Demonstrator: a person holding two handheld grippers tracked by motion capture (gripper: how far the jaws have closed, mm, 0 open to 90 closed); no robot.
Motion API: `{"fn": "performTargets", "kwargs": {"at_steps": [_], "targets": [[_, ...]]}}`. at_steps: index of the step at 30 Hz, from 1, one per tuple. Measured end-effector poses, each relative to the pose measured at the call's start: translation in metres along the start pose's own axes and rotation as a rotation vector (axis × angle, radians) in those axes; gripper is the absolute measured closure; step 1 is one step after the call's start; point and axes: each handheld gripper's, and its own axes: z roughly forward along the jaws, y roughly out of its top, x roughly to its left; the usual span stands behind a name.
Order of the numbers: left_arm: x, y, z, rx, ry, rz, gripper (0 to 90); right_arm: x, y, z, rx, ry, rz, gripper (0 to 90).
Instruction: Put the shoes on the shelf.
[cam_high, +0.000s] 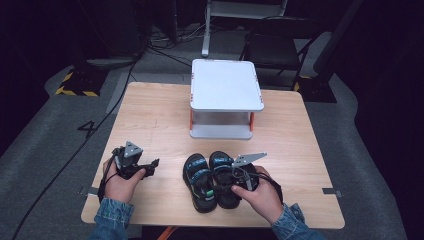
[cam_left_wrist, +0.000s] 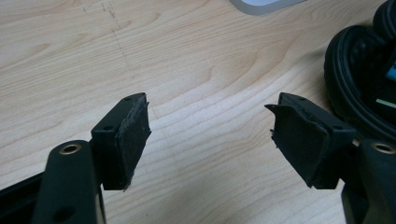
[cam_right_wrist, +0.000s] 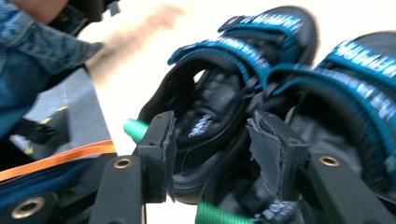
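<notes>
Two black sandals with blue straps lie side by side near the table's front edge, the left sandal (cam_high: 198, 181) and the right sandal (cam_high: 220, 165). My right gripper (cam_high: 226, 183) is at their heel ends, open. In the right gripper view its jaws (cam_right_wrist: 212, 149) stand apart, with the heel rim of the left sandal (cam_right_wrist: 210, 93) between them and the right sandal (cam_right_wrist: 345, 107) beside it. Green heel loops (cam_right_wrist: 135, 128) show. My left gripper (cam_high: 153, 164) hovers open over bare wood left of the sandals. The left gripper (cam_left_wrist: 210, 135) holds nothing, and a sandal's sole edge (cam_left_wrist: 359, 79) lies at its right.
A white two-level stand (cam_high: 226, 85) with orange posts sits at the back middle of the wooden table (cam_high: 150, 115). Bare wood lies left and right of the stand. Cables and a chair are on the floor beyond the table.
</notes>
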Motion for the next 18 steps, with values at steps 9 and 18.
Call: {"fn": "performTargets", "kwargs": {"at_steps": [9,18], "targets": [[0.001,-0.01,-0.006,0.008,0.012,-0.016,27.7,0.001,0.003,0.009,0.029,-0.057,0.032,46.1],[0.001,-0.017,-0.01,0.014,0.023,-0.023,27.7,0.003,0.001,0.034,0.061,-0.15,-0.012,40.0]]}}
